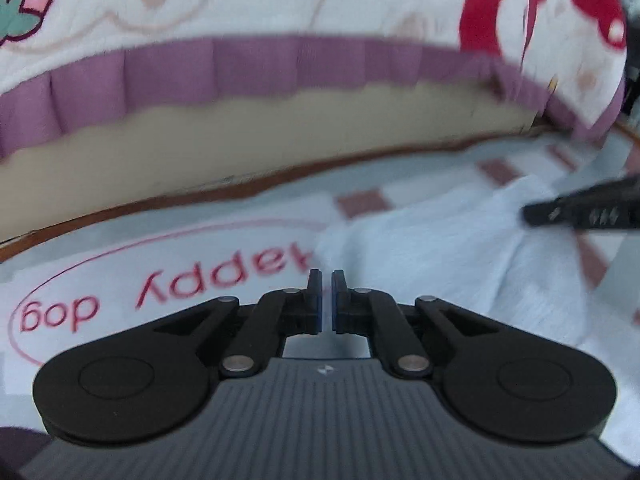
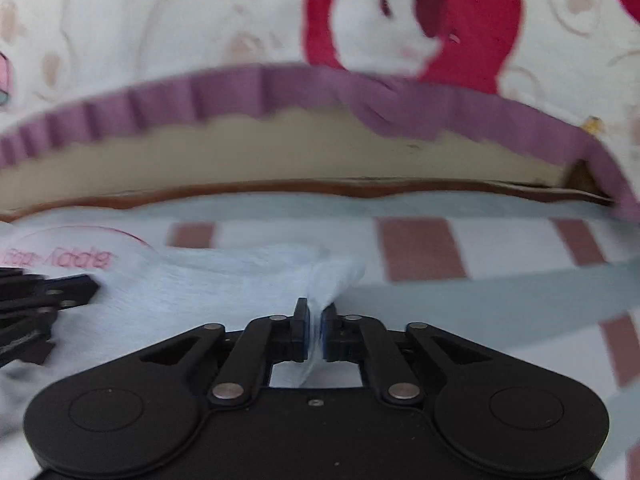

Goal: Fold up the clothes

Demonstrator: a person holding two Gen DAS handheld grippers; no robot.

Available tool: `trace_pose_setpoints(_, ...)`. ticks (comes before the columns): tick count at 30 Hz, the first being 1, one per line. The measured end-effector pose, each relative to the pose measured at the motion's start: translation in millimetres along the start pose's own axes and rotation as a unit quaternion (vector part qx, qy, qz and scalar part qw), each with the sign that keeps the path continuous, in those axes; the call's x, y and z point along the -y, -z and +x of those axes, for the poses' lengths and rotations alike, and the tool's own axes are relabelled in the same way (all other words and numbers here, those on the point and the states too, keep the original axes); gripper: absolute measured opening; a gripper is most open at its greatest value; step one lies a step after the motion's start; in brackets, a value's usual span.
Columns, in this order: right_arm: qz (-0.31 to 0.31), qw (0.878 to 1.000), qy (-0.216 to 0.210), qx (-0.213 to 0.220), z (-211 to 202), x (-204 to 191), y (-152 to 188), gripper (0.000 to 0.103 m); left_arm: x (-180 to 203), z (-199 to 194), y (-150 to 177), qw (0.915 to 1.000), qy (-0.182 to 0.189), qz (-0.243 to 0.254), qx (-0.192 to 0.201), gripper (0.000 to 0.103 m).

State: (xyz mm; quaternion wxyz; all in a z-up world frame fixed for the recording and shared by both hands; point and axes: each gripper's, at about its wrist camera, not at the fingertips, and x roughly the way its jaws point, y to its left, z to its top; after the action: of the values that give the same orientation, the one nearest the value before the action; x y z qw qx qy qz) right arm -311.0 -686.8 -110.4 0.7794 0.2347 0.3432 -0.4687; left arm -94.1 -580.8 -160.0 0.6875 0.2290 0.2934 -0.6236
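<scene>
The fold looks to be at an early stage, judging from how the cloth lies. The garment (image 2: 224,280), a pale blue-white piece of soft fabric, is spread low in the right wrist view from the lower left toward the centre, and in the left wrist view it fills the right half of the lower frame (image 1: 432,240); it is rumpled and bunched, with no clean crease or squared edge to be seen. The right gripper (image 2: 316,320) has its jaws nearly closed on a pinched-up ridge of that fabric, which rises between the blue pads at the bottom centre of its own view. The left gripper (image 1: 327,300) has its jaws drawn almost together with only a thin slit between them, and nothing shows in that slit, so it seems to hold nothing; it sits over the printed sheet (image 1: 160,280) with the red "happy dog" lettering and oval, at the lower left of its frame, just beside the garment's edge. The sheet's checked pattern of brown-red squares runs across the middle right of the right wrist view. Behind, across the upper part of both views, hangs a blanket (image 2: 160,20) with a purple ruffle and a red bear. What remains, in my judgement, is nearly everything: a second grip, lifting, laying over and smoothing.
</scene>
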Motion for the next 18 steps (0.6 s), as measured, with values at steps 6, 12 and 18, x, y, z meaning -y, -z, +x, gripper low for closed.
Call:
trace_pose_setpoints(6,0.120,0.991,-0.049,0.022,-59.5,55.4,29.0,0.025,-17.0,-13.0,-13.1,0.9998,-0.003,-0.014,0.016,0.004)
trace_pose_setpoints(12,-0.007,0.965,-0.234,-0.118,-84.1,59.0,60.4,0.023,1.5,-36.3,-18.8,0.9938,0.109,-0.013,0.016,0.006)
trace_pose_setpoints(18,-0.126,0.921,-0.234,-0.285,-68.1,23.1,74.5,0.028,41.6,-35.3,-3.1,0.9701,0.237,-0.007,-0.050,0.006)
